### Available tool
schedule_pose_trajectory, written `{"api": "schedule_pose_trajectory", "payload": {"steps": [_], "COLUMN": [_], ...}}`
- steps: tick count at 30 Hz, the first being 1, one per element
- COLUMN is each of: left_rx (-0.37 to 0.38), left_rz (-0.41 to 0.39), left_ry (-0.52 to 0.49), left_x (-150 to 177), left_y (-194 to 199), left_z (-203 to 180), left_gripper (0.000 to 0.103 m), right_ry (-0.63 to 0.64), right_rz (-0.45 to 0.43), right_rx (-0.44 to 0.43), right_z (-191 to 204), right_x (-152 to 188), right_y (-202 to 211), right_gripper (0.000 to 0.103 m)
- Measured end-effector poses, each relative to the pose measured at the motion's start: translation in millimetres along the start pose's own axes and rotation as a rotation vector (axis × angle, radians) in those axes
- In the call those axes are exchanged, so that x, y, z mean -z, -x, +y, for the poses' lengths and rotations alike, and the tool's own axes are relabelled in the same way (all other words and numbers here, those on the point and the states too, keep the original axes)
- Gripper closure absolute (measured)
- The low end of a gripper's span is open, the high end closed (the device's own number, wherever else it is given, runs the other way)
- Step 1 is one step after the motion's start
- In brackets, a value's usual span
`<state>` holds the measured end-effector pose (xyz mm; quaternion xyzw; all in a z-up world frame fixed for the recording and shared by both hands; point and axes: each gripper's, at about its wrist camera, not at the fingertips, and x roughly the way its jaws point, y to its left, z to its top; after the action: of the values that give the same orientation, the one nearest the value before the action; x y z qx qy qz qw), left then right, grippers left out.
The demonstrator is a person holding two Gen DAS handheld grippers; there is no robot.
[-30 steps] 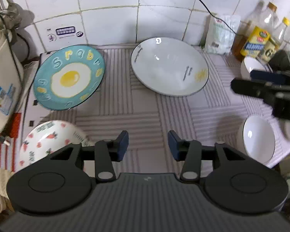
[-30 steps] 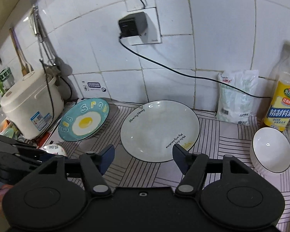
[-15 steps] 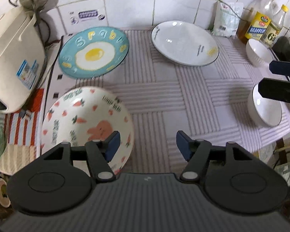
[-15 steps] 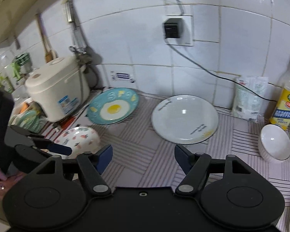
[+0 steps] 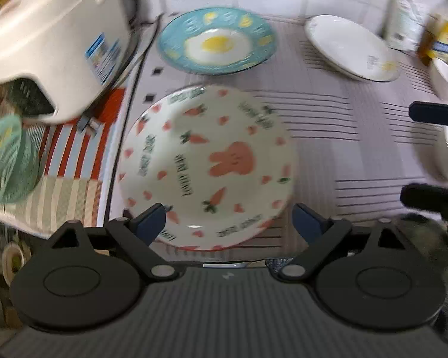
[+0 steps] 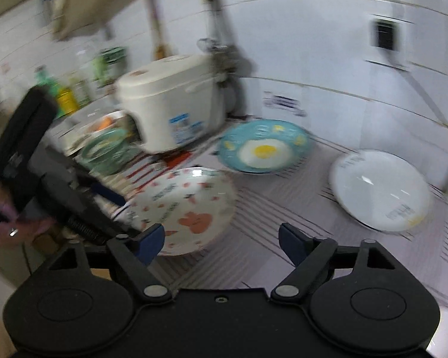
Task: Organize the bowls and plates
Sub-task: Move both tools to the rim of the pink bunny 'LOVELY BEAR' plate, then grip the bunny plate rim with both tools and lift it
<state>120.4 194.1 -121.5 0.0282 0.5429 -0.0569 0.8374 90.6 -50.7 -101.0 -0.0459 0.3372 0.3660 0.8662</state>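
Three plates lie unstacked on the worktop as both hand-held grippers, left and right, jaws just widened and empty, close on the carrot plate at six o'clock.

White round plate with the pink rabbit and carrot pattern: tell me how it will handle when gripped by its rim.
The white round plate with the pink rabbit and carrot pattern looks like glazed ceramic, so probably stiff, breakable and rather slippery. It is wide and shallow, so a grip at one edge would likely let it tilt.
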Motion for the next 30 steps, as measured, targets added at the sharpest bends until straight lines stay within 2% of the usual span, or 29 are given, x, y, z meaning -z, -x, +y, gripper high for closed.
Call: {"api": "schedule_pose_trajectory", "payload": {"steps": [5,8,11,14,17,23,25,28,30], "left_rx": [-0.042,-0.086,-0.099,-0.109,-0.09,-0.021,0.014,0.02,0.034], "left_rz": [-0.003,-0.035,-0.051,-0.05,-0.044,0.009,0.011,0.013,0.015], "left_ry": [0.042,0.047,0.06,0.075,0.098,0.178,0.232,0.247,0.268], "left_x": [6,10,10,13,15,19,18,16,17], "left_y": [-19,-25,-36,-45,-51,-62,-64,-65,-66], "left_z": [25,37,50,59,68,79,86,88,91], "left_gripper": [0.01,0.01,0.012,0.016,0.031,0.058,0.066,0.067,0.069], "right_ry": [0.115,0.083,0.026,-0.045,-0.12,-0.165,-0.191,-0.235,-0.275], "right_rz": [0.01,0.031,0.081,0.101,0.134,0.202,0.222,0.246,0.256], "right_rx": [-0.022,-0.068,-0.101,-0.109,-0.144,-0.15,-0.151,-0.146,-0.16], "right_z": [4,-3,-16,-30,-39,-42,-45,-51,-56], "right_x": [3,0,-1,0,0,0,-1,1,3], "right_y": [-43,-65,-90,-110,-128,-151,-155,-161,-164], "right_gripper": [0.013,0.013,0.016,0.027,0.036,0.05,0.064,0.08,0.085]}}
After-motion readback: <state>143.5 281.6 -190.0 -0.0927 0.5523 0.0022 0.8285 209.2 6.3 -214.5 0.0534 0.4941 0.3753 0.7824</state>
